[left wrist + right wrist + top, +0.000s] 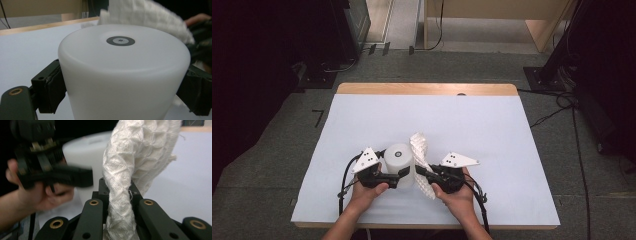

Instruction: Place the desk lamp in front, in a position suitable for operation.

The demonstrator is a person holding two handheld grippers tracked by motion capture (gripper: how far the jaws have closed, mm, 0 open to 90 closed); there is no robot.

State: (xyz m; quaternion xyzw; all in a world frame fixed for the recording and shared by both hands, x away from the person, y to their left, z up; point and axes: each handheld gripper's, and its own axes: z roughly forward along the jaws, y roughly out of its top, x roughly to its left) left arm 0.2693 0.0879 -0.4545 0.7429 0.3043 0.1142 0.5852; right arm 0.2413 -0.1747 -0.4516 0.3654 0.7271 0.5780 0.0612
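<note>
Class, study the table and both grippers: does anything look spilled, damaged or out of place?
Nothing stands out. The white cup stands upside down but upright, clamped by the left gripper. The right gripper holds a bunched white cloth beside it. No spill or damage shows.

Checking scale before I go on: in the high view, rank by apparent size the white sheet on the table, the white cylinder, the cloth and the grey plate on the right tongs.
1. White sheet, by far.
2. White cylinder and cloth: too alike to rank.
3. Grey plate on the right tongs.
</note>
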